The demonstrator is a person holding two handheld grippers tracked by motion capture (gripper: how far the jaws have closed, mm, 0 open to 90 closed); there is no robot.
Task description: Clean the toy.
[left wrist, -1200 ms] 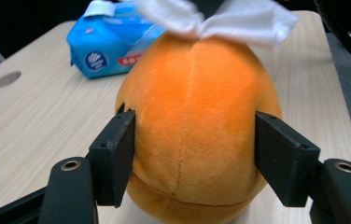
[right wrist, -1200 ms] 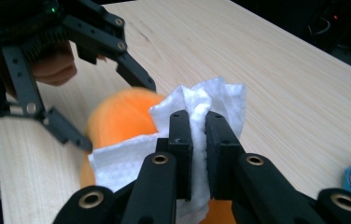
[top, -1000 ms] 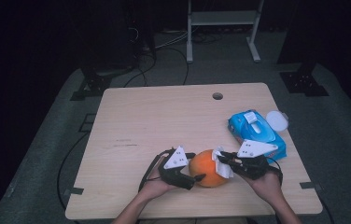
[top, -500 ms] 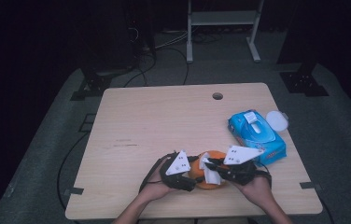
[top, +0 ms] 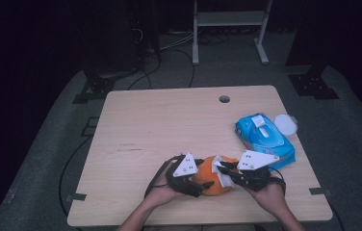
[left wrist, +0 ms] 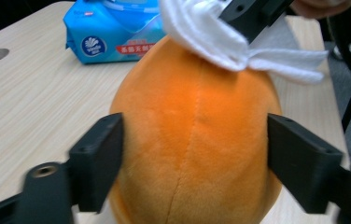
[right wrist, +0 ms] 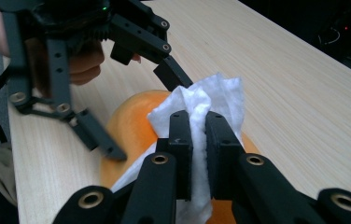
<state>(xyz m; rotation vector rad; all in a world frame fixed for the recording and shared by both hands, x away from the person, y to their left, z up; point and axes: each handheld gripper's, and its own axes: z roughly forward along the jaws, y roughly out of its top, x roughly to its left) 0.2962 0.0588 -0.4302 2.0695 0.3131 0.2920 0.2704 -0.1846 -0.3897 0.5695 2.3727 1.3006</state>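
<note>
Your left gripper (left wrist: 194,154) clasps the orange plush (left wrist: 194,140), jaws just reopening slightly; your right gripper (right wrist: 198,154) pinches a white wipe (right wrist: 211,100) against it, blue wipes pack (top: 264,138) just beyond.

Left gripper view: bottom of orange plush ball (left wrist: 194,140) cut off by lower edge; whether left gripper's (left wrist: 194,154) pads press its sides or stand just off can't be told. Blue wipes pack (left wrist: 113,30) cut by top edge, label print too small to read. Right gripper (left wrist: 253,14) upper right, mostly out of frame, w/ white wipe (left wrist: 225,39).

Right gripper view: wipe hides ball's middle; lower part behind jaws.

High view: forearms cut at bottom edge; pinch on wipe too small to make out.
</note>
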